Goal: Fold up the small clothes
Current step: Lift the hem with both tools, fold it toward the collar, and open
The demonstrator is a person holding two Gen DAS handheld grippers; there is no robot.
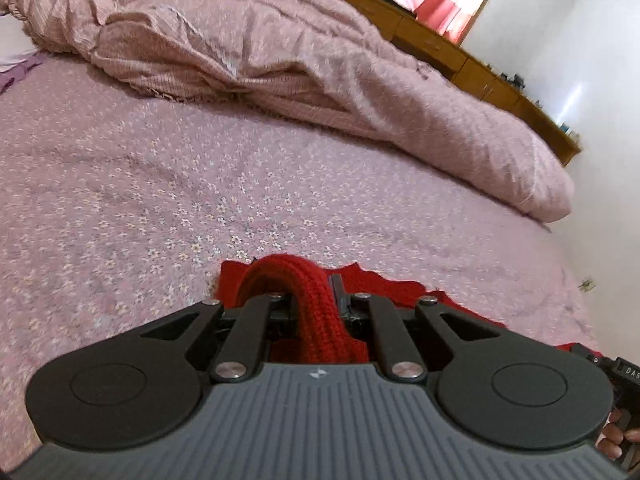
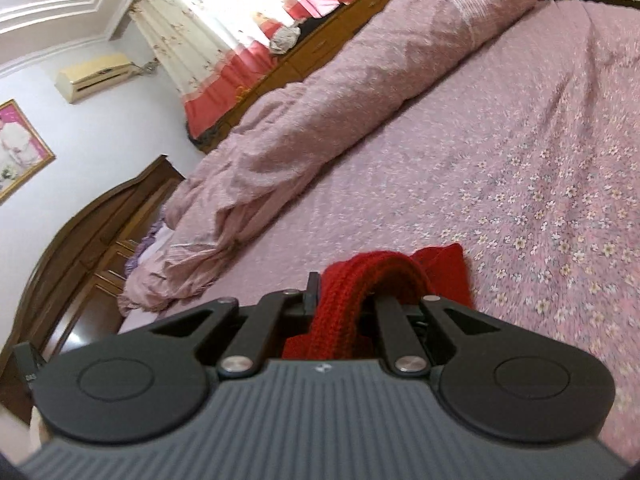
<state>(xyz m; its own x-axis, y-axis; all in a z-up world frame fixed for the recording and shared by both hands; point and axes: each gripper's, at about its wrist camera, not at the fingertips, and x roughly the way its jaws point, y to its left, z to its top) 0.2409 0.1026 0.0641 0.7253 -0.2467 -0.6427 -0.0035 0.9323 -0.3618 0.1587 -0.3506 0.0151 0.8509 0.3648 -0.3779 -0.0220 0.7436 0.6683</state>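
Observation:
A red knitted garment [image 1: 316, 300] lies on the pink flowered bedsheet [image 1: 200, 200]. My left gripper [image 1: 310, 300] is shut on a thick ribbed edge of it, which bulges up between the fingers. The rest of the red fabric spreads flat to the right. In the right wrist view, my right gripper [image 2: 348, 292] is shut on another ribbed edge of the same red garment [image 2: 436, 272]. More red cloth lies flat beyond it on the sheet [image 2: 520, 160]. The fingertips of both grippers are hidden by the knit.
A rumpled pink quilt [image 1: 320, 80] lies along the far side of the bed, also seen in the right wrist view [image 2: 340, 100]. Behind it runs a wooden cabinet [image 1: 480, 64]. A wooden headboard [image 2: 100, 220] stands at the left. The other gripper's handle [image 1: 616, 400] shows at the right edge.

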